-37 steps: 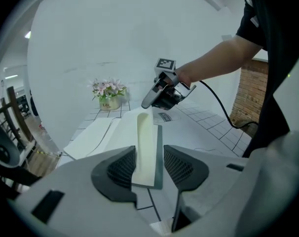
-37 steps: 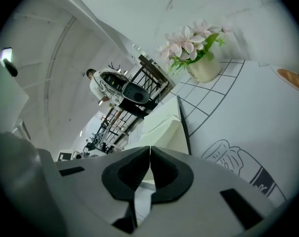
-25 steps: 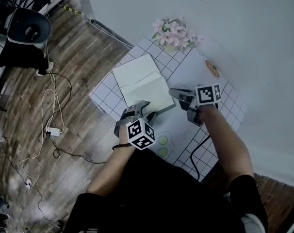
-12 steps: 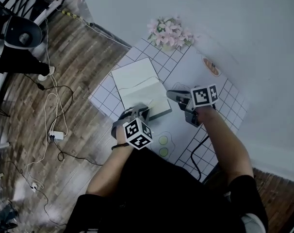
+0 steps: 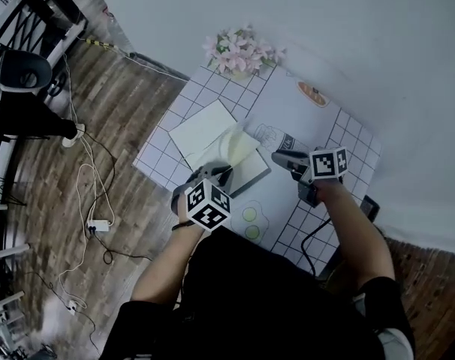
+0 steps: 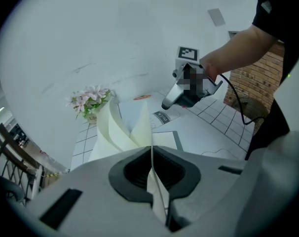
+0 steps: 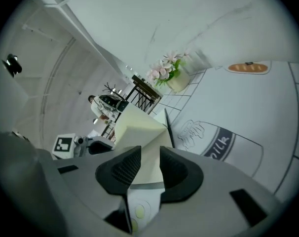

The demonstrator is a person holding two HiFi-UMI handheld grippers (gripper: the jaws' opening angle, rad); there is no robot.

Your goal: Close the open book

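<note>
Cream paper is held between the closed jaws of the left gripper; a few leaves of the book are pinched at their near edge and lifted into a fan ahead of the fingertips. The rest of the book is left lying open on the checked mat, directly beyond the left fingers. Its spine appears to run crosswise to them, so the flat far half is reached only by carrying the leaves forward over that fold. The right gripper is held just beside the book's right edge, apart from it; its jaws have just been opening and stand partly apart with nothing clasped, the book being seen ahead through the gap. The left hand is judged the nearer and the one by which closing would be done; the dark cover beneath has not yet been raised.
</note>
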